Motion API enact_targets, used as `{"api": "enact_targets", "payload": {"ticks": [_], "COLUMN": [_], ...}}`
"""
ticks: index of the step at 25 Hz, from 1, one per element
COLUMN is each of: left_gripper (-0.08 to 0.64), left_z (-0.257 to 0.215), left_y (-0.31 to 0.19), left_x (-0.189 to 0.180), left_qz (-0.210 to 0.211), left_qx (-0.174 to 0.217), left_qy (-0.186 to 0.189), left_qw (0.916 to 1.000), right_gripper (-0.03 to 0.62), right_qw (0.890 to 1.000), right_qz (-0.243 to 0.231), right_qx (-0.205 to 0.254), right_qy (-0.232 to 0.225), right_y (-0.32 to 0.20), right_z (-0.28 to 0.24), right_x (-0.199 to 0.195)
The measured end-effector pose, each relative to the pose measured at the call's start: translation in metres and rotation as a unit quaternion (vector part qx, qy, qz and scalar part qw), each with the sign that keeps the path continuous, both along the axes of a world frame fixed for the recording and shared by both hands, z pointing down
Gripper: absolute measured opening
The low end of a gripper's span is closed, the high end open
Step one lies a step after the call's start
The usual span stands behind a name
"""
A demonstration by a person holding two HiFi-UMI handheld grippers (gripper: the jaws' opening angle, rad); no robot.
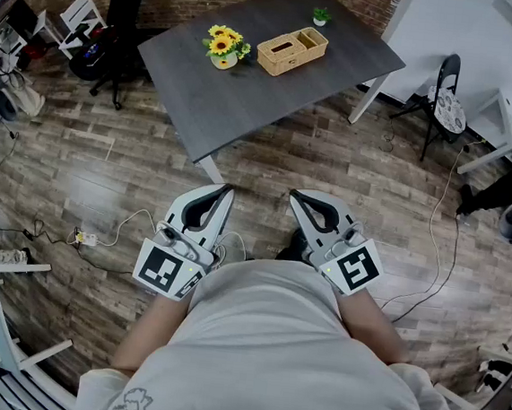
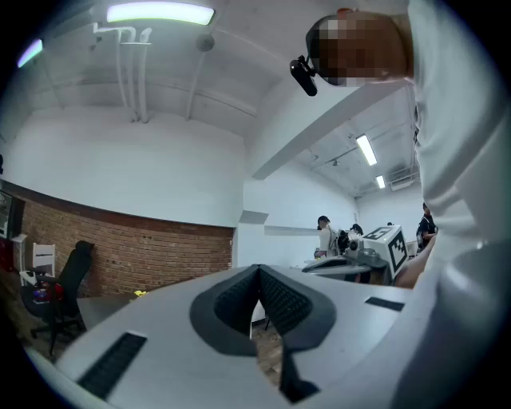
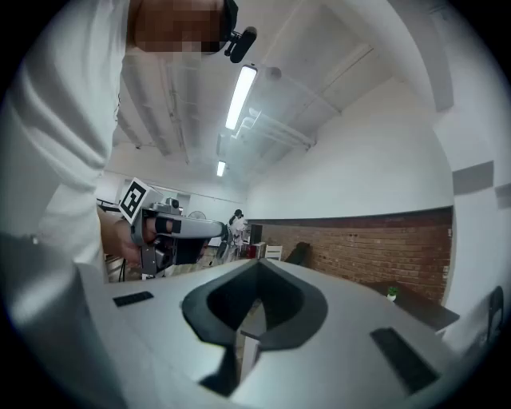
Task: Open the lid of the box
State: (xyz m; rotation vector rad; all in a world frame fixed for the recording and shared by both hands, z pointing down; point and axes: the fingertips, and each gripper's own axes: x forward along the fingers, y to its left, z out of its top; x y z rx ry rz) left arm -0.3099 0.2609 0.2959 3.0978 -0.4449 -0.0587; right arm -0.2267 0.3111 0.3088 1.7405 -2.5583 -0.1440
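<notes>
A woven wicker box (image 1: 291, 51) with a slotted lid stands on the dark grey table (image 1: 203, 100), far ahead of me. Both grippers are held close to my chest, above the wooden floor and well short of the table. In the head view my left gripper (image 1: 227, 189) and right gripper (image 1: 294, 194) point forward side by side. The left gripper view shows its jaws (image 2: 258, 268) pressed together with nothing between them. My right gripper (image 3: 257, 264) is likewise shut and empty. The box appears in neither gripper view.
A pot of sunflowers (image 1: 223, 46) stands left of the box and a small green plant (image 1: 321, 17) behind it. A black office chair (image 1: 121, 15) is at the table's left, a folding chair (image 1: 444, 101) at its right. Cables (image 1: 109, 235) cross the floor.
</notes>
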Motion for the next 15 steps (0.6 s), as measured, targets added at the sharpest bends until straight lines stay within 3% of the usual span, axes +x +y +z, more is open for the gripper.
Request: {"api": "enact_targets", "payload": {"ticks": [15], "left_gripper": [0.011], "left_z": [0.011], "left_y": [-0.023], "left_x": [0.032], "left_qz": [-0.008], "left_qx": [-0.019], "left_qy": [0.001], "left_qw": [0.9998], "right_gripper": [0.003], "right_qw": [1.0], "right_qz": [-0.006], "right_qx": [-0.013], "right_qy": [-0.003], "right_y": [-0.022], "right_z": [0.008], "right_x": [0.035]}}
